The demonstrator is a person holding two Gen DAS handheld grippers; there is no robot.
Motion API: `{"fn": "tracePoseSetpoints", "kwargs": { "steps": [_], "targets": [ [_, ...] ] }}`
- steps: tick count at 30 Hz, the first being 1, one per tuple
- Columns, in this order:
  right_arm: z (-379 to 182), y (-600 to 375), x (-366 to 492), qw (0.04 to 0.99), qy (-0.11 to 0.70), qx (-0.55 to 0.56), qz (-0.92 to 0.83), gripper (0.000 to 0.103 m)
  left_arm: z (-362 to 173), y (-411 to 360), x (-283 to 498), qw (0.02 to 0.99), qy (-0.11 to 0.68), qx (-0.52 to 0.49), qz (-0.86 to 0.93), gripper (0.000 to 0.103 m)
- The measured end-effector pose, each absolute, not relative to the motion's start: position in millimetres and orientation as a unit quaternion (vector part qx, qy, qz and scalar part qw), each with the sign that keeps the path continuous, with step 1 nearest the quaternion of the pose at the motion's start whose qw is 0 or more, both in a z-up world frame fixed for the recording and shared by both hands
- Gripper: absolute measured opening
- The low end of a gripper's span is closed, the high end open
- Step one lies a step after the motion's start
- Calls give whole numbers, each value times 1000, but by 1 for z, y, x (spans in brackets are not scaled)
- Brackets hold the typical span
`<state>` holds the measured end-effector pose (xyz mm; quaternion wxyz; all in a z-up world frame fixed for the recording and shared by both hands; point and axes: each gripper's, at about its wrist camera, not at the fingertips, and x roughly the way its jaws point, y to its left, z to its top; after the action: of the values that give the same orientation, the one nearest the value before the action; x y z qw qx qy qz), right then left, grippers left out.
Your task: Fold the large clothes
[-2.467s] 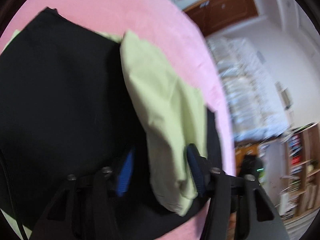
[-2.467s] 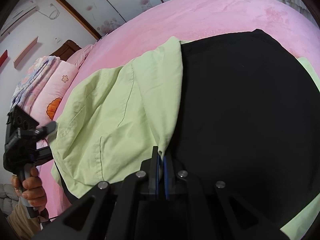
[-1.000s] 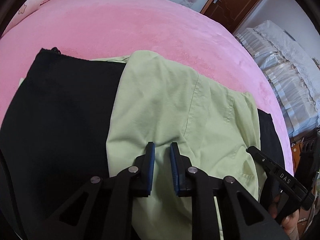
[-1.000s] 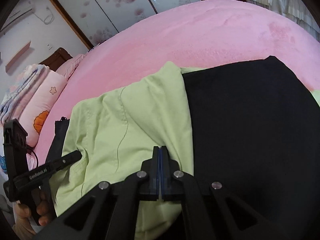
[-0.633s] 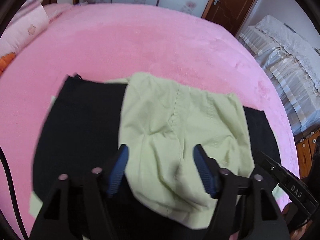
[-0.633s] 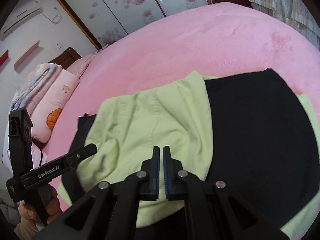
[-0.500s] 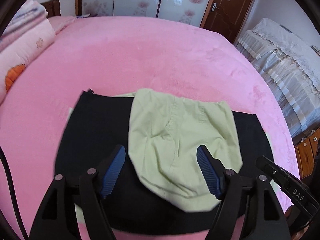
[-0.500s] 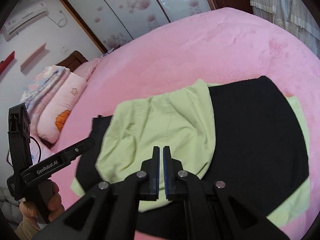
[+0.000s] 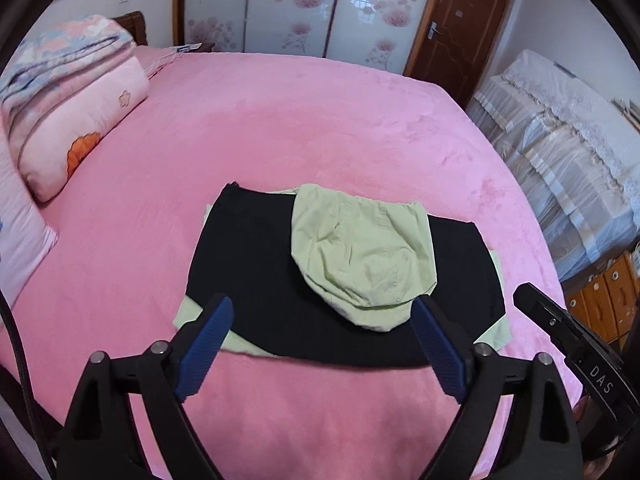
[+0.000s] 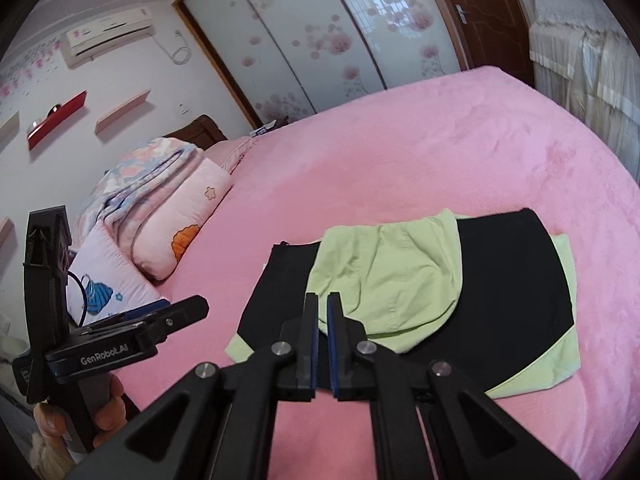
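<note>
Both grippers have lifted away from the pale green garment (image 9: pixel 360 260), which lies bunched on black cloth (image 9: pixel 256 264) at centre frame on the pink bed (image 9: pixel 280 128). At lower left, the left gripper (image 9: pixel 320 344) is opening wide and holds nothing; to its right, the right gripper (image 10: pixel 322 344) is nearly closed and empty, probably clearing for another fold.

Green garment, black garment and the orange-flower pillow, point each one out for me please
green garment (image 9: pixel 360 256), left wrist view, middle of the crumpled folded part on top.
black garment (image 9: pixel 248 264), left wrist view, bare left half.
orange-flower pillow (image 10: pixel 188 220), right wrist view, pink side face above the flower.
</note>
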<state>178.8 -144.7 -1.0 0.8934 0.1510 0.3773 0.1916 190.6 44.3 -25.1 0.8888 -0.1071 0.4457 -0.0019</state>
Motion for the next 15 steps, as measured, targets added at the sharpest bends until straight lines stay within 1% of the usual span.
{"fn": "tracePoseSetpoints", "kwargs": {
  "steps": [3, 5, 9, 15],
  "targets": [
    [-3, -133, 168, 901, 368, 128, 188, 4, -46, 62, 175, 881, 453, -136, 8, 90],
    [-14, -128, 164, 905, 364, 123, 182, 4, -72, 75, 168, 869, 465, -168, 16, 90],
    [-41, -122, 163, 913, 358, 117, 158, 5, -142, 100, 161, 832, 490, -260, 24, 90],
    [-78, -115, 170, 912, 357, 125, 157, 5, -238, 129, 156, 784, 473, -401, -8, 90]
  ]
}}
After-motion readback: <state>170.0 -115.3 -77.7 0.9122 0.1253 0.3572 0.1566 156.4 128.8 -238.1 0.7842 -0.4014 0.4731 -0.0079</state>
